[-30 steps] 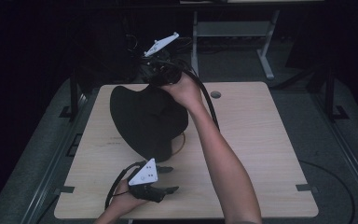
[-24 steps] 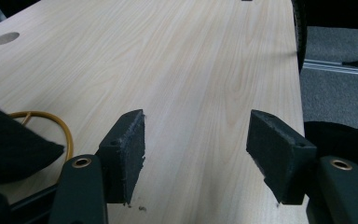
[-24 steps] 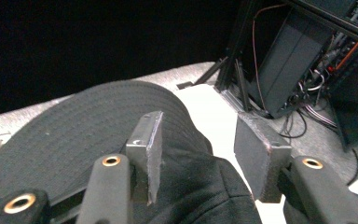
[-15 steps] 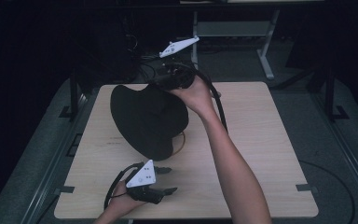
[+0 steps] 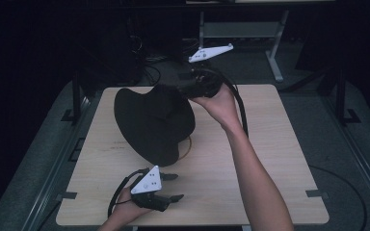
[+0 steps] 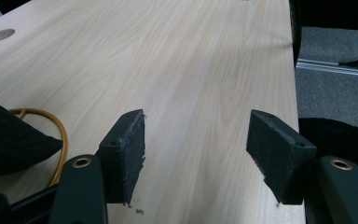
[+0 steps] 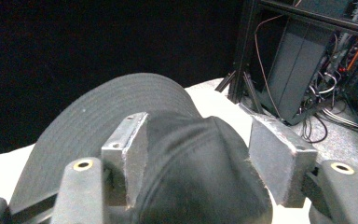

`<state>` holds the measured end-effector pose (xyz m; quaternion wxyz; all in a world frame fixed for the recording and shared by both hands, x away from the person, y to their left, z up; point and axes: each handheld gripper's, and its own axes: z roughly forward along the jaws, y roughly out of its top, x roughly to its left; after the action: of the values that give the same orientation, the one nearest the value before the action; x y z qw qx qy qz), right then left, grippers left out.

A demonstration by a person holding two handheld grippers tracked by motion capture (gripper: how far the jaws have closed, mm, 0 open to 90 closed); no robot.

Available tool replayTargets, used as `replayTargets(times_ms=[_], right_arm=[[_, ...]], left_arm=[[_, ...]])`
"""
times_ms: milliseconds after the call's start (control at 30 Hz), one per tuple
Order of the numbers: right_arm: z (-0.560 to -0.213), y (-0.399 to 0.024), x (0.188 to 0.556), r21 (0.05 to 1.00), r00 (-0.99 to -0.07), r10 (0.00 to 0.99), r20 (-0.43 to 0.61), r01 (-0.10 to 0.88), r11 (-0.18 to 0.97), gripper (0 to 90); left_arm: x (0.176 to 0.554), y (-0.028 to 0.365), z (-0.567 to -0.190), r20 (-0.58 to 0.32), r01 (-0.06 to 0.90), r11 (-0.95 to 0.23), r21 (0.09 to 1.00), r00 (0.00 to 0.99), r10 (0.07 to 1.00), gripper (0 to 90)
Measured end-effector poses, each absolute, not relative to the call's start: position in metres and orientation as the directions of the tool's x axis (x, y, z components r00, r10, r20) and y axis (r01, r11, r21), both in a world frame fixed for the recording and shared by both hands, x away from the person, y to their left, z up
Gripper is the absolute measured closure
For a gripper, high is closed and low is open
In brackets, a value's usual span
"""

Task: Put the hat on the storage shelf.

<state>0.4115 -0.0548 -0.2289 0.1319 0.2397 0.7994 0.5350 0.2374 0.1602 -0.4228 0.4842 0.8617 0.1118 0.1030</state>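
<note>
A black wide-brimmed hat [image 5: 154,120] lies on the light wooden table [image 5: 270,144], left of the middle. My right gripper [image 5: 180,89] is at the hat's far right edge, held from the right by a hand. In the right gripper view the hat's crown [image 7: 200,186] bulges between the pads of my right gripper [image 7: 198,149]. These jaws have just been opening and stand wide around the fabric. My left gripper [image 5: 174,186] rests near the front edge, open over bare wood, as the left gripper view [image 6: 196,154] shows. The brim [image 6: 9,135] lies to its left.
A yellow cord [image 6: 58,135] curls out from under the hat's near side [image 5: 189,144]. A round cable hole [image 6: 0,35] sits in the table's far part. Dark equipment racks with cables [image 7: 307,70] and a desk frame [image 5: 241,29] stand beyond the far edge.
My right gripper has moved rightward along the hat's far edge and its jaws have spread wider. The left gripper and the hat stay where they were.
</note>
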Motion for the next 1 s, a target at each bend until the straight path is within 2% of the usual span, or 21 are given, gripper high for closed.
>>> replayTargets(times_ms=[300,1000], right_arm=[[-0.239,-0.079,0.405,0.919,-0.838,0.54,0.08,0.272,0.287,32.5],[-0.257,-0.118,0.384,0.915,-0.819,0.564,0.103,0.3,0.269,30.7]], left_arm=[[0.237,0.159,-0.424,0.073,0.099,-0.519,0.849,0.951,0.3,34.4],[0.237,0.158,-0.425,0.084,0.101,-0.527,0.844,0.945,0.315,28.8]])
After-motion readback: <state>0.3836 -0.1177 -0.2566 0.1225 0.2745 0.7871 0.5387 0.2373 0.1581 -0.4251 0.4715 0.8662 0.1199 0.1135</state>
